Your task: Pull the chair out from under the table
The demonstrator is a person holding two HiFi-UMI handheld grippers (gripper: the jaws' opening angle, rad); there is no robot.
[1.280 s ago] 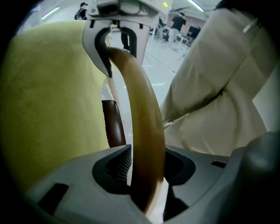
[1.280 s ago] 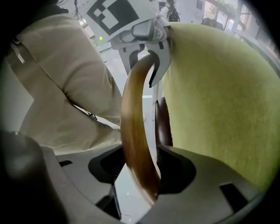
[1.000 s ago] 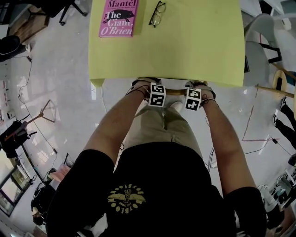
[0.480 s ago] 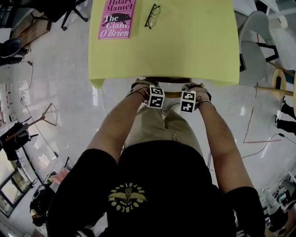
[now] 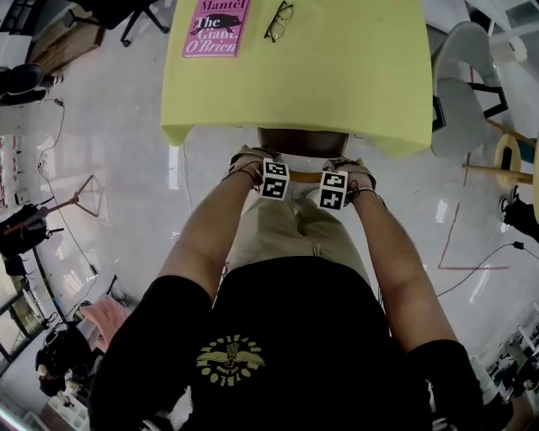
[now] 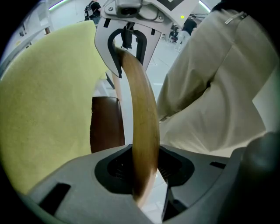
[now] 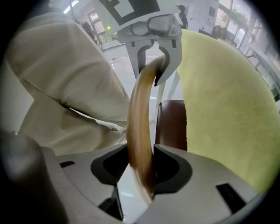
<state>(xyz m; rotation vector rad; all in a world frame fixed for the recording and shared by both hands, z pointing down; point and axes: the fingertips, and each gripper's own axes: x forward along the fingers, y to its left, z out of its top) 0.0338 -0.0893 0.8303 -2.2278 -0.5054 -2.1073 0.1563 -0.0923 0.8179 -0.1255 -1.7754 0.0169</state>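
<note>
My left gripper (image 6: 142,170) pinches the curved tan wooden back rail (image 6: 141,109) of the brown-seated chair (image 5: 303,141). My right gripper (image 7: 141,168), jaws just closing, pinches it too. Only the head view shows the pink book (image 5: 216,25) and black-rimmed glasses (image 5: 279,20) on the yellow table (image 5: 337,84) that covers most of the seat.

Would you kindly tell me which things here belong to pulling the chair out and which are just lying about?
For the job: chair; table that it is partly under.
Lying about: book and glasses, both on the table.
</note>
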